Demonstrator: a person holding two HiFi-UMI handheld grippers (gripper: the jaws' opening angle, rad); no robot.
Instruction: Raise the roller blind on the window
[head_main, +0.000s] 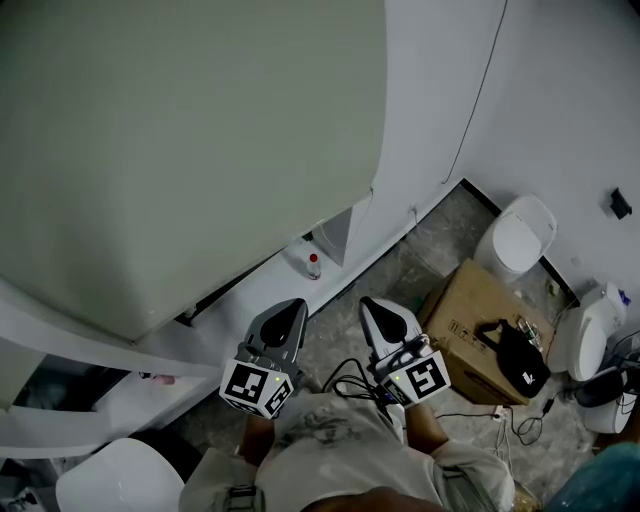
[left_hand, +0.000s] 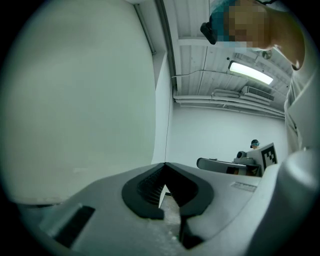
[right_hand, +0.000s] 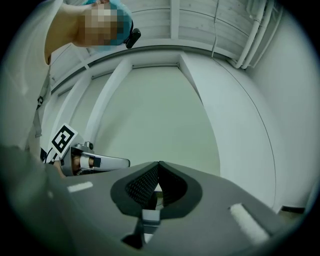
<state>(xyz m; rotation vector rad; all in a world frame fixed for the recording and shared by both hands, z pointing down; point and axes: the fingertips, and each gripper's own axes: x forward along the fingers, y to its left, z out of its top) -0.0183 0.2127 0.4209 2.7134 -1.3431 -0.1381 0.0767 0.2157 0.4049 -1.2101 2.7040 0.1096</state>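
Note:
The pale grey-green roller blind (head_main: 180, 150) hangs down over the window and fills the upper left of the head view. It also fills the left gripper view (left_hand: 75, 100) and stands ahead in the right gripper view (right_hand: 160, 115). A thin cord (head_main: 470, 110) runs down the white wall to the blind's right. My left gripper (head_main: 294, 305) and right gripper (head_main: 370, 304) are held side by side low in front of the blind, apart from it and from the cord. Both are shut with nothing between the jaws (left_hand: 165, 164) (right_hand: 159, 163).
A small red-capped bottle (head_main: 314, 265) stands by the wall base under the blind. To the right a cardboard box (head_main: 465, 320) carries a black bag (head_main: 520, 362), with white rounded objects (head_main: 518, 238) behind it. Cables (head_main: 348, 378) lie on the floor; a white seat (head_main: 120, 480) is at bottom left.

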